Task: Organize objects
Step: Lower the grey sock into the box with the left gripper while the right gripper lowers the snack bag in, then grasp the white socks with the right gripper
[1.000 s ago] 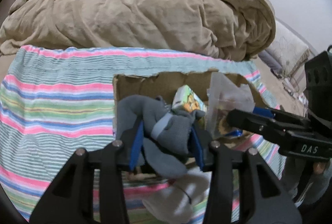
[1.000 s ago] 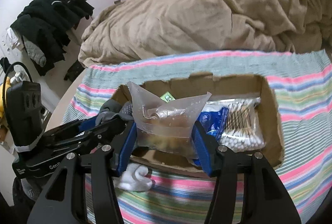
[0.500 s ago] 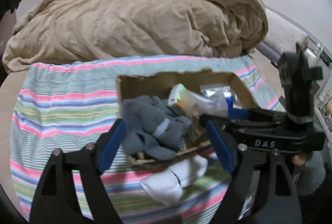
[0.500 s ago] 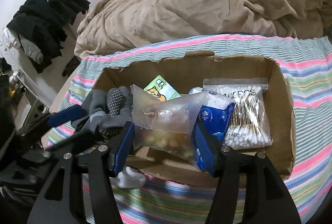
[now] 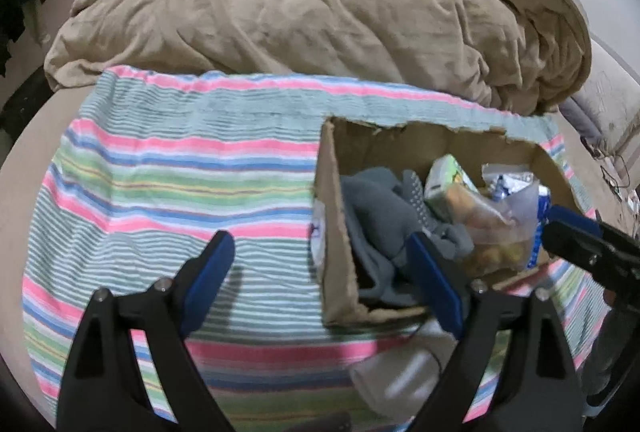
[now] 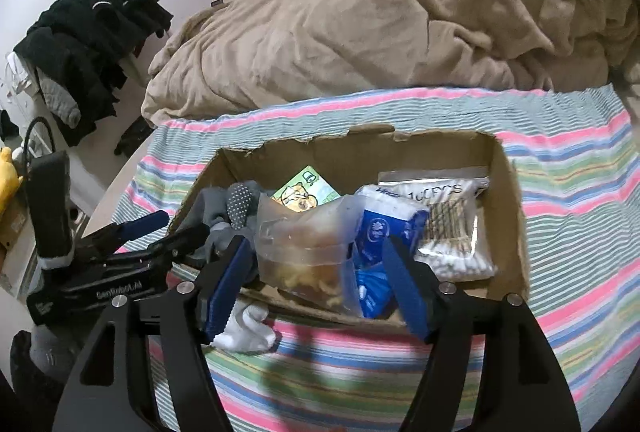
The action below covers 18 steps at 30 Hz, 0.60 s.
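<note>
A torn cardboard box (image 5: 332, 216) (image 6: 514, 216) sits on a striped cloth. A grey sock (image 5: 372, 216) (image 6: 236, 201) lies loose in its left end. My left gripper (image 5: 318, 244) (image 6: 172, 228) is open with its jaws still opening, and it straddles the box's left wall with nothing between the pads. A clear bag of snacks (image 6: 308, 252) (image 5: 492, 228) rests inside the box. My right gripper (image 6: 316, 246) (image 5: 570, 228) has it between its opening jaws, and neither pad touches it. A white sock (image 5: 400, 372) (image 6: 248, 328) lies outside the box's near wall.
In the box also lie a green cartoon carton (image 6: 306, 193), a blue tissue pack (image 6: 384, 232) and a bag of cotton swabs (image 6: 452, 228). A tan duvet (image 5: 320, 7) is heaped behind the cloth. Dark clothes (image 6: 88, 43) hang at the far left.
The left gripper let go of the grey sock into the box, opened wide and shifted left. The right jaws widened off the clear bag, which sank lower into the box.
</note>
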### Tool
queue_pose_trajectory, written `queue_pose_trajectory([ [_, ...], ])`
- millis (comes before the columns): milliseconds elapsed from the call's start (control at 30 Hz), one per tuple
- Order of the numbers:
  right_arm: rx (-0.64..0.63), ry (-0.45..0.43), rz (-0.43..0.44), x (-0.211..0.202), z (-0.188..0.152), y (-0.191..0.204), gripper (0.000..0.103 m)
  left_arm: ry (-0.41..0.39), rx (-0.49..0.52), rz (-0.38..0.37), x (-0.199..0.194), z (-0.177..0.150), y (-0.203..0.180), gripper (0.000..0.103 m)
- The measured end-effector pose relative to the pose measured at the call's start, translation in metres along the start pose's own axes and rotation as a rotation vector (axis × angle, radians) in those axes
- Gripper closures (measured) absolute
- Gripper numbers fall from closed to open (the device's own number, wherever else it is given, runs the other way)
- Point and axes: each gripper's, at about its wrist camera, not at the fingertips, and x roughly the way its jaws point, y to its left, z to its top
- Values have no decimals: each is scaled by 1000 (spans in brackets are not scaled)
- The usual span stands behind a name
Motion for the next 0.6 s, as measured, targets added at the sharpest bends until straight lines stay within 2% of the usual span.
queue_pose_trajectory([
  [433, 2, -37, -17, -41, -11, 10, 31, -95, -32, -48, -87, -20, -5, 13],
  [600, -14, -47, -34, -57, -18, 17, 31, -103, -24, -55, -109, -34, -9, 13],
])
